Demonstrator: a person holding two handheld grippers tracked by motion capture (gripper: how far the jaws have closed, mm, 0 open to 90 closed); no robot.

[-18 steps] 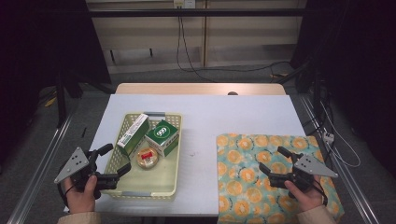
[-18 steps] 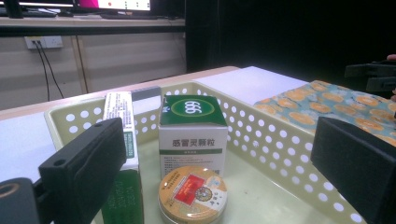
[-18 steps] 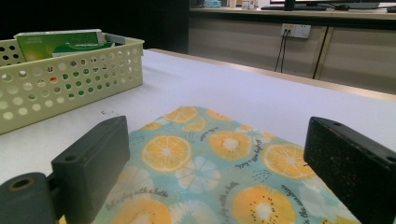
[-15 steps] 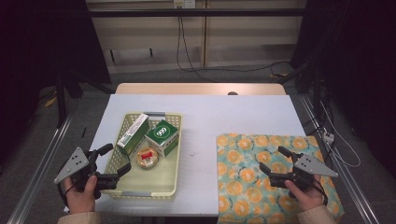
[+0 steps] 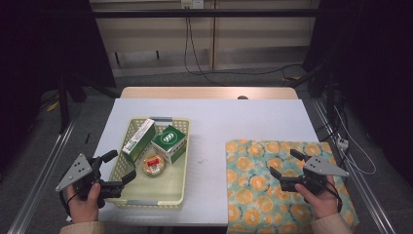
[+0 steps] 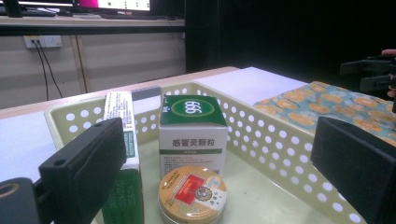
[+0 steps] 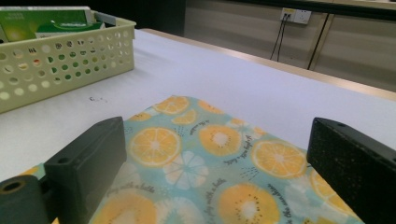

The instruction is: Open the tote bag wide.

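left gripper (image 5: 118,166): i've got it at seven o'clock on the table, jaws spread wide with nothing between them, straddling the near-left corner of the basket (image 5: 181,161) so the contents sit straight ahead.
basket: pale yellow and perforated, at nine o'clock; it keeps the three items bunched for me.
long box (image 5: 139,141): green and white, leaning along the basket's left wall, at eleven o'clock inside it.
green box (image 5: 169,143): upright just beside the long box, at one o'clock from the tin.
round tin (image 5: 154,164): lying flat, touching the foot of the green box, nearest my left jaws, so i judge it the first pick.
fruit cloth (image 5: 258,170): spread flat at four o'clock, looks like the landing spot.
right gripper (image 5: 286,164): hovering over the cloth at five o'clock, jaws wide and empty, waiting.
hard to make out: the cloth's near edge is cut off; small print on the boxes is too fine to read.
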